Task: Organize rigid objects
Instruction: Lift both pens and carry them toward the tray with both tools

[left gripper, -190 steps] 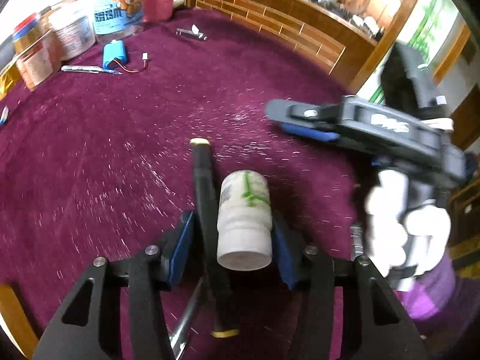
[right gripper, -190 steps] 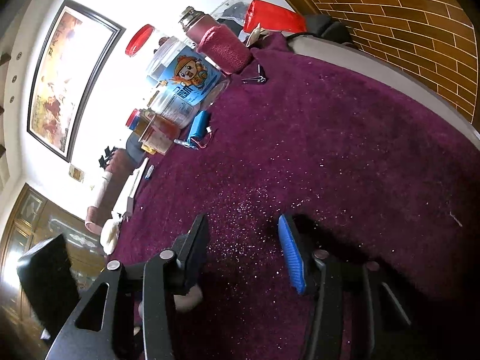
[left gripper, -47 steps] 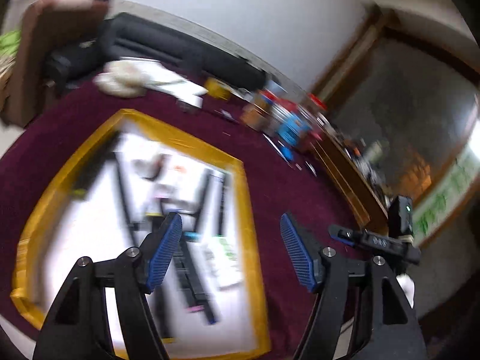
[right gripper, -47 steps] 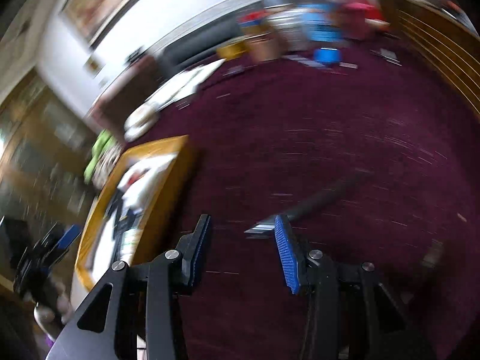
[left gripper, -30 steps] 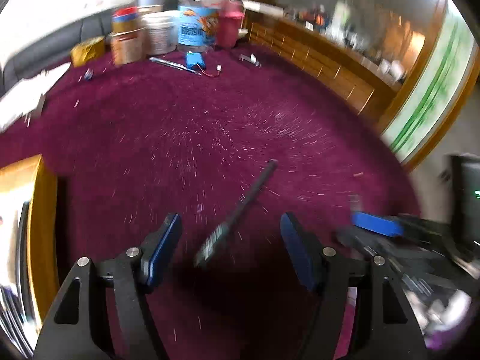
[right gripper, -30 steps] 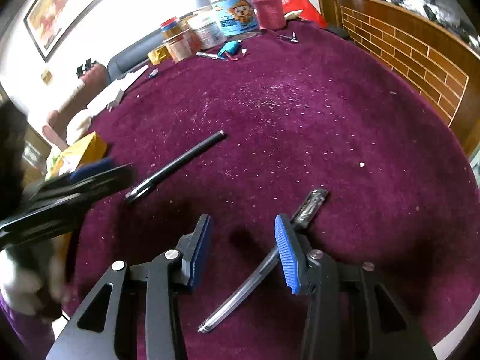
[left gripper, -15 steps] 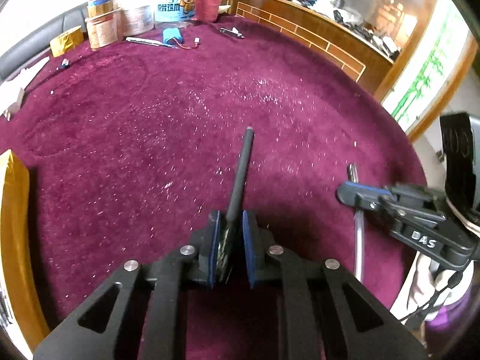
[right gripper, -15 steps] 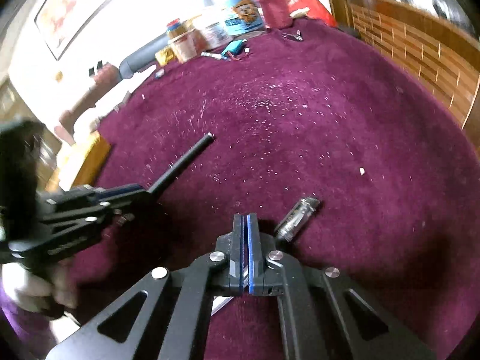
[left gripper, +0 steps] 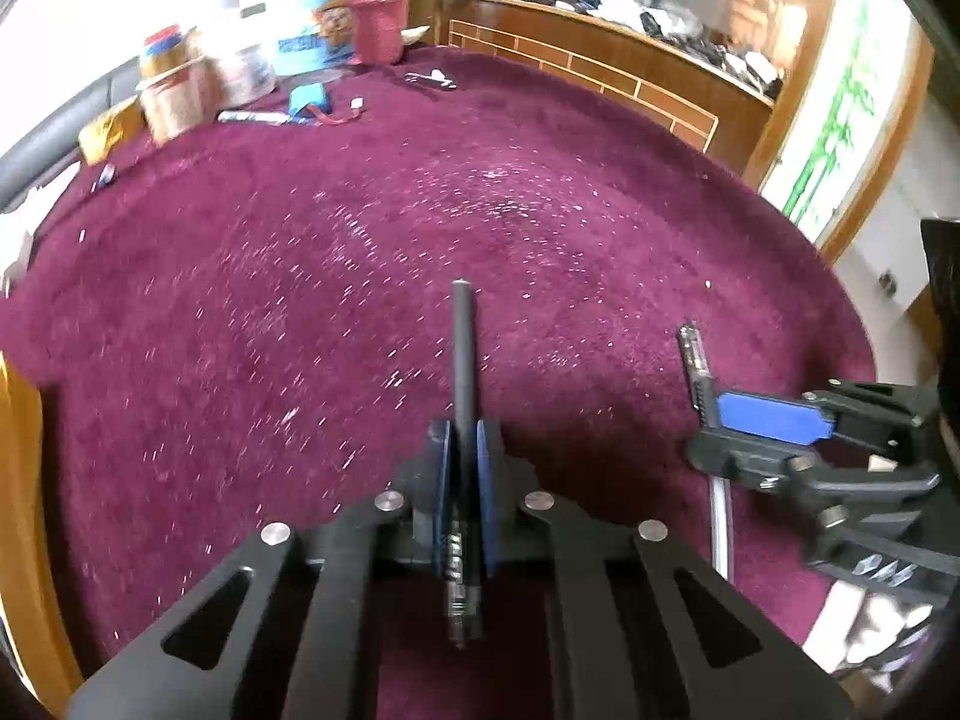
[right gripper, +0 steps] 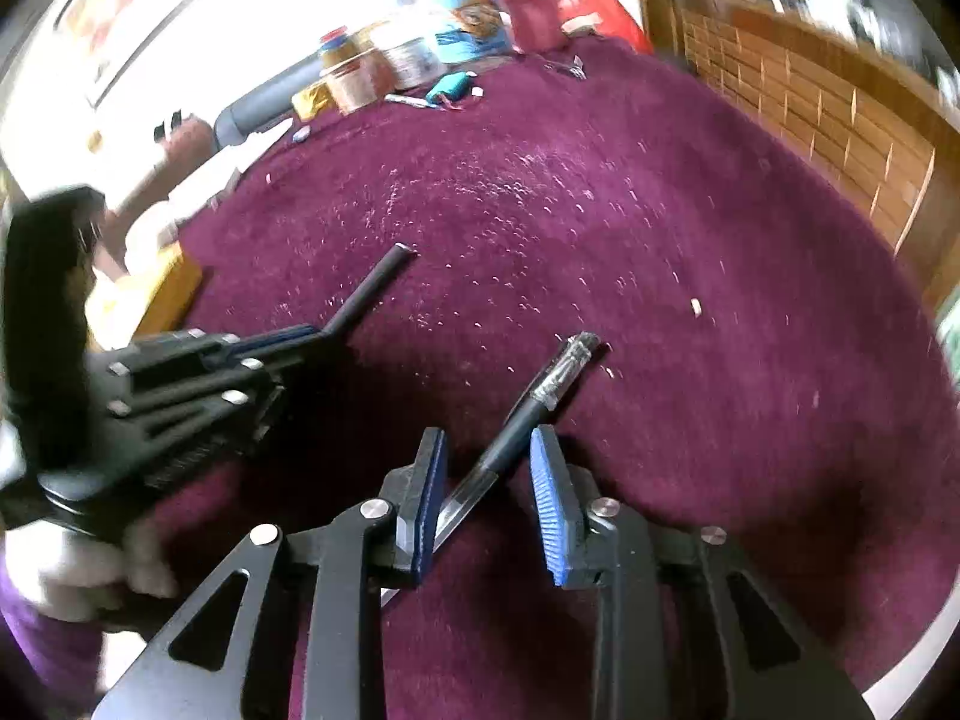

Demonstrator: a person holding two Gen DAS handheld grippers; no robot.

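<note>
The left gripper [left gripper: 462,450] is clamped tight on a black pen [left gripper: 463,360], its blue pads pressed against the barrel near the back end, so the pen points straight ahead over the purple cloth of the counter [left gripper: 300,276]. In the right wrist view the same pen [right gripper: 372,285] sticks out of the left gripper [right gripper: 288,339] at a slant, up and to the right.

The right gripper [right gripper: 486,480] stands partly open, its two blue pads a little way apart with a clear-bodied pen [right gripper: 522,420] lying between them on the cloth. The pen's clear end passes just beside the left pad and its dark cap end points ahead to the right; whether a pad touches it cannot be told. From the left wrist camera the right gripper [left gripper: 750,420] shows at the right edge, with the clear-bodied pen [left gripper: 696,360] running past it.

At the far edge of the counter stand several jars [left gripper: 174,96], a pink bottle [left gripper: 378,24] and a blue battery pack [left gripper: 309,99]
</note>
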